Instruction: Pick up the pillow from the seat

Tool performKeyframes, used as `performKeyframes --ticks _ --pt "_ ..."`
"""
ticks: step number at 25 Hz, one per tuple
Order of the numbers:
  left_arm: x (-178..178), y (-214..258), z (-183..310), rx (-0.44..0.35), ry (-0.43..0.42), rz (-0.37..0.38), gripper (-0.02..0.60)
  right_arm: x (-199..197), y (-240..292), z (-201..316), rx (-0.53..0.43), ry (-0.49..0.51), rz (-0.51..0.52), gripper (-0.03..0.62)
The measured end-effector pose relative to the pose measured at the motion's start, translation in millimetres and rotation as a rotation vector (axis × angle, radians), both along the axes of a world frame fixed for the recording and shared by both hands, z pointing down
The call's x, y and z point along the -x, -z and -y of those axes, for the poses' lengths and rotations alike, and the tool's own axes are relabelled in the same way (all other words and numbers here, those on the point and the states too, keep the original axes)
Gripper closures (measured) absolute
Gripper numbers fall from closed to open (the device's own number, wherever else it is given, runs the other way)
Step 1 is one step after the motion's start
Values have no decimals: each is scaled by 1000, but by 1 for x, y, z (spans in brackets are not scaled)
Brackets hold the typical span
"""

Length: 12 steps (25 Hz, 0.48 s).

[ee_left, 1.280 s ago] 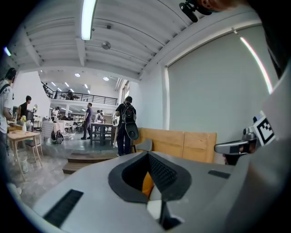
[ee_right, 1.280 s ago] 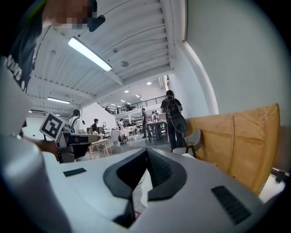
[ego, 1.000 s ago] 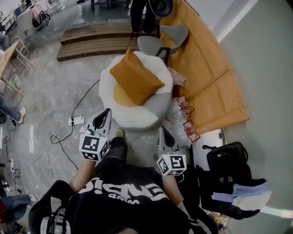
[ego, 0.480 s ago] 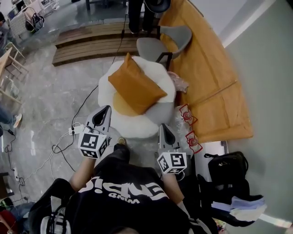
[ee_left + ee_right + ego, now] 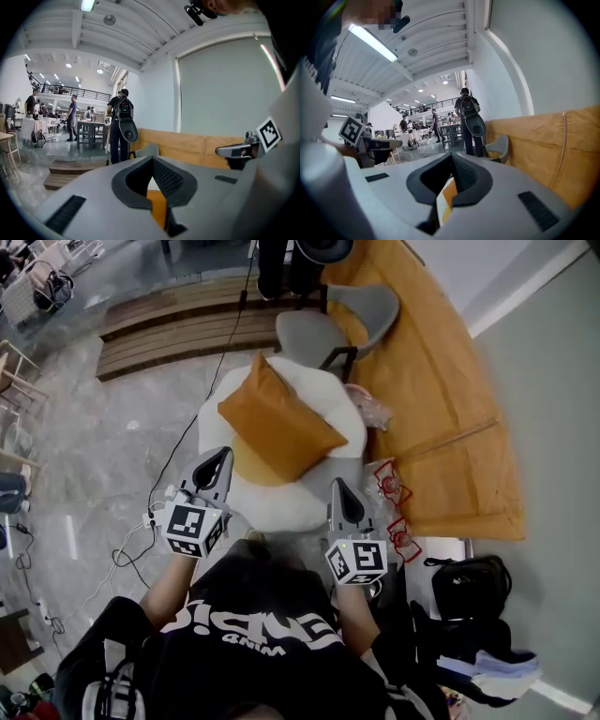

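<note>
An orange square pillow [image 5: 281,423] lies tilted on a round white seat [image 5: 323,407] in the head view. My left gripper [image 5: 223,454] hovers at the seat's near left edge, its jaws shut and empty. My right gripper [image 5: 336,484] hangs over the seat's near right edge, also shut with nothing in it. Both tips point toward the pillow and stay short of it. Through the narrow slit of the left gripper [image 5: 151,165] and of the right gripper [image 5: 451,157] a sliver of the orange pillow [image 5: 158,208] [image 5: 449,191] shows.
A grey chair [image 5: 328,329] stands behind the seat, beside a long orange bench [image 5: 427,399]. Wooden steps [image 5: 169,324] lie at the far left. A cable and power strip [image 5: 150,519] run over the marble floor. A black bag [image 5: 469,587] sits at the right. People stand in the background [image 5: 119,124].
The view has moved forward toward the seat. Both grippers have come closer to the pillow, their tips now over the seat's near edge. The jaws stay shut.
</note>
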<state>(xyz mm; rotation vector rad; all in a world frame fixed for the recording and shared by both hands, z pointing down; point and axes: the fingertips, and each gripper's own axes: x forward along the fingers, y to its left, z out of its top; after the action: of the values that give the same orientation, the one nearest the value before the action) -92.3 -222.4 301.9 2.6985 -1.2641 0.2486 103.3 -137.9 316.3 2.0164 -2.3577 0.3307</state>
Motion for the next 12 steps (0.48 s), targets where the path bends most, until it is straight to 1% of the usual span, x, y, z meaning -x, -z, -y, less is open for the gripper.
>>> performKeyframes --ticks 3,6,12 --pt "-8 -5 19 4 -6 6 574 -6 -1 18 0 -6 -12 572" --pt "-17 -9 33 -12 -5 -2 574 -15 -7 28 5 -17 -20 572" --pt "-34 -32 47 6 -2 12 574 -34 -33 42 52 -23 -3 572"
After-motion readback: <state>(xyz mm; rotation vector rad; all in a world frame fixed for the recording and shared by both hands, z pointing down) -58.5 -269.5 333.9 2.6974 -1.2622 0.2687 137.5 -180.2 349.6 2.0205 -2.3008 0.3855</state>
